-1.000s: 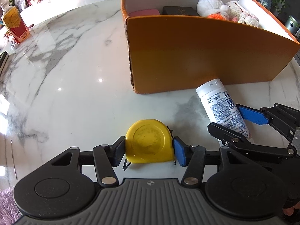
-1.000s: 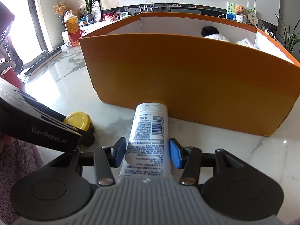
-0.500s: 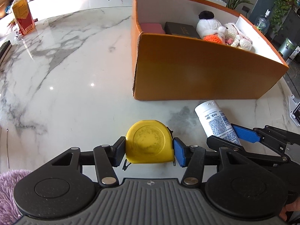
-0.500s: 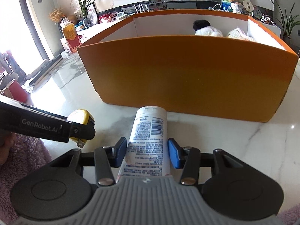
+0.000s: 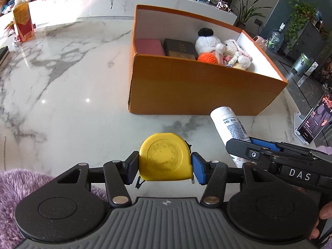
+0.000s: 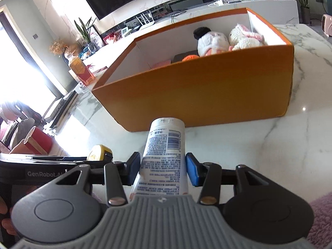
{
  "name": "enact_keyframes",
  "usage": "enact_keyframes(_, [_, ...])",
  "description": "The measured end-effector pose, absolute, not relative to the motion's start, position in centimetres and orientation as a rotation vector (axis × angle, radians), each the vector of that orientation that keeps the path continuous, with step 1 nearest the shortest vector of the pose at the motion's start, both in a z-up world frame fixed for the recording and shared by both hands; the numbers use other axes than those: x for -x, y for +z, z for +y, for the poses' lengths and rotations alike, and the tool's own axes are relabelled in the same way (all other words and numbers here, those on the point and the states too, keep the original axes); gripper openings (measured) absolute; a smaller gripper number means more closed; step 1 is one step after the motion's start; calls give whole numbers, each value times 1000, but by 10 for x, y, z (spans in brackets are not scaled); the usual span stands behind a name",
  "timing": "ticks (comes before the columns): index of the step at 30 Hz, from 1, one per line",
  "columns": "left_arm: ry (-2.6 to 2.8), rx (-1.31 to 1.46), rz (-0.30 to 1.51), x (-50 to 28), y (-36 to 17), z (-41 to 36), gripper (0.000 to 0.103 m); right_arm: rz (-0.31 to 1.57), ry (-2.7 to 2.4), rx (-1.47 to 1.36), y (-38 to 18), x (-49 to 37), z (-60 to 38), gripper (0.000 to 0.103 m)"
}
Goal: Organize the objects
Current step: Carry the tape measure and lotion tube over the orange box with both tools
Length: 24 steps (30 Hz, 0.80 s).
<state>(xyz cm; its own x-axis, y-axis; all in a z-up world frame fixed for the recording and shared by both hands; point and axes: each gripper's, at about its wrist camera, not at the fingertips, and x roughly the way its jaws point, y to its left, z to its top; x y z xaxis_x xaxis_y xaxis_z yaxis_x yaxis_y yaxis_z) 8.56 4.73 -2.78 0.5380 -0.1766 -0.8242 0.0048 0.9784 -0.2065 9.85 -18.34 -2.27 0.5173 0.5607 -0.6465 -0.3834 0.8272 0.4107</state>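
Observation:
My left gripper (image 5: pixel 165 166) is shut on a yellow tape measure (image 5: pixel 164 156), held above the marble table (image 5: pixel 62 83). My right gripper (image 6: pixel 164 171) is shut on a white tube (image 6: pixel 164 149) with printed text, cap end pointing forward; the tube (image 5: pixel 228 123) and right gripper (image 5: pixel 261 148) also show at the right of the left wrist view. Ahead stands an open orange box (image 5: pixel 197 89) with white inner walls. The box (image 6: pixel 197 87) is tilted in the right wrist view. The tape measure (image 6: pixel 99 152) peeks out beside the left gripper's body.
Inside the box lie a pink item (image 5: pixel 148 46), a dark box (image 5: pixel 179 47), and plush toys (image 5: pixel 217 47). A yellow-red carton (image 5: pixel 21 23) stands at the table's far left. A phone on a stand (image 5: pixel 313 122) sits at the right edge. A purple fuzzy sleeve (image 5: pixel 12 186) shows low left.
Both grippers rose with their objects, so more of the box's inside shows. The right wrist view has rolled, tilting the box. Both grips are unchanged.

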Motion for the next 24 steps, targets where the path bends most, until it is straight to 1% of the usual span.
enact_keyframes(8, [-200,124,916,-98,24,34,62,753,604,-221,24,-100,-199,50])
enact_keyframes(15, [-262,92,903,-138,58,33,62,698,616,-179,64,-136,-211,50])
enact_keyframes(18, [-266,65,912,-160,63,33,62,707,635,-173,78,-157,-214,50])
enact_keyframes(21, [-292,48,956,-183,57,32,62,736,664,-159,86,-180,-214,50])
enact_keyframes(24, [-328,34,1020,-208,45,30,62,807,718,-152,88,-208,-208,50])
